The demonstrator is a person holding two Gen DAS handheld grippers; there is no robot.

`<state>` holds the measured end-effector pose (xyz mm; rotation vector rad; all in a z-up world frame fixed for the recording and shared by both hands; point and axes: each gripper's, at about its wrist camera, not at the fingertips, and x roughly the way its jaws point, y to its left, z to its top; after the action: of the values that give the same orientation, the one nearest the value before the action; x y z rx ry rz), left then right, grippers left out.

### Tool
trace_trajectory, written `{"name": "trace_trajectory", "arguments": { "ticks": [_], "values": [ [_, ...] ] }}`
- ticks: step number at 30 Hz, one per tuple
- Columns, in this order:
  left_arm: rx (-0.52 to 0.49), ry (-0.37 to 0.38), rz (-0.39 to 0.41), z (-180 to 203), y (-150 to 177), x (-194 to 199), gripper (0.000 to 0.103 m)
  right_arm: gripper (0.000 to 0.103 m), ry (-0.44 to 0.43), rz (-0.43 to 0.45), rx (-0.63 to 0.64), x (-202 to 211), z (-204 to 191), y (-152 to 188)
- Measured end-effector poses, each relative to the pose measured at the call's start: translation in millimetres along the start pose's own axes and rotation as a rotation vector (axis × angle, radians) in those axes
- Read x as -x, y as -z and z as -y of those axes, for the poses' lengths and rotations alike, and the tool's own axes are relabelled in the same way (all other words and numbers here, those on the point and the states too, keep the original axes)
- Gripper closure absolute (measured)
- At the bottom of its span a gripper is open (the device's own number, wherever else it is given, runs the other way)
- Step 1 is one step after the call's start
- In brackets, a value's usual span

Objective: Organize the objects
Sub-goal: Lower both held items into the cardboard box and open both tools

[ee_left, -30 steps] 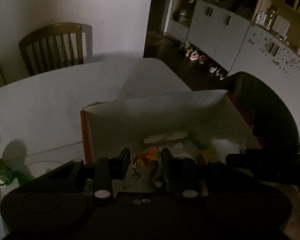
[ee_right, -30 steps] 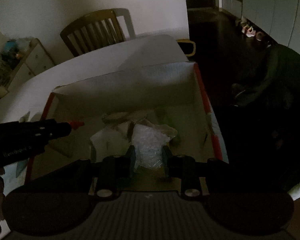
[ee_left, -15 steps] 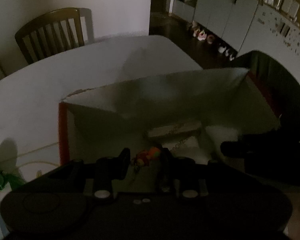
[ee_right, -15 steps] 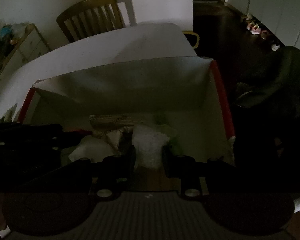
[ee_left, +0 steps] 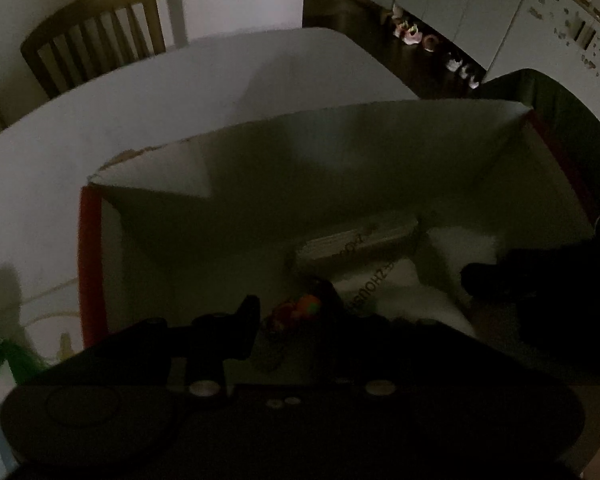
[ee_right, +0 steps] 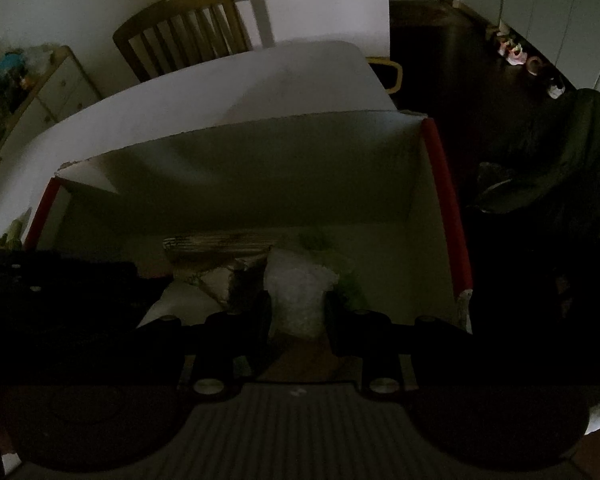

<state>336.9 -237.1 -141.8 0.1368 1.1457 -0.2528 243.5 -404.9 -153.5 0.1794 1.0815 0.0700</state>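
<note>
The right gripper [ee_right: 298,312] pinches a crinkly plastic bag [ee_right: 298,296] low inside the box [ee_right: 284,168]; light, soft, slippery, best taken mid-bunch. The left gripper [ee_left: 290,316] seems narrowly parted around a small orange toy [ee_left: 300,308].

**Dim view into an open box on a white table**

Right gripper [ee_right: 296,320] low inside a red-edged cardboard box [ee_right: 444,200], jaws set either side of a clear plastic bag [ee_right: 298,292] and touching it. Behind the bag, against the far wall of the box, a flat printed packet [ee_right: 220,242]; green items [ee_right: 350,282] just right of the bag. Left gripper [ee_right: 60,292] dark at the box's left side, its jaws impossible to make out. Box near the right edge of the table [ee_right: 220,88]. Wooden chair [ee_right: 188,28] beyond the far edge.
</note>
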Motion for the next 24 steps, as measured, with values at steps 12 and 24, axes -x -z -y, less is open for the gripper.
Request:
{"name": "trace_trajectory", "arguments": {
  "ticks": [12,24],
  "values": [
    [-0.014,0.004,0.013,-2,4,9,0.052,0.075,-0.011,0.001,0.017,11,2,7],
    [-0.025,0.019,0.087,0,17,41,0.030,0.074,-0.004,0.046,0.047,37,0,14]
  ]
}}
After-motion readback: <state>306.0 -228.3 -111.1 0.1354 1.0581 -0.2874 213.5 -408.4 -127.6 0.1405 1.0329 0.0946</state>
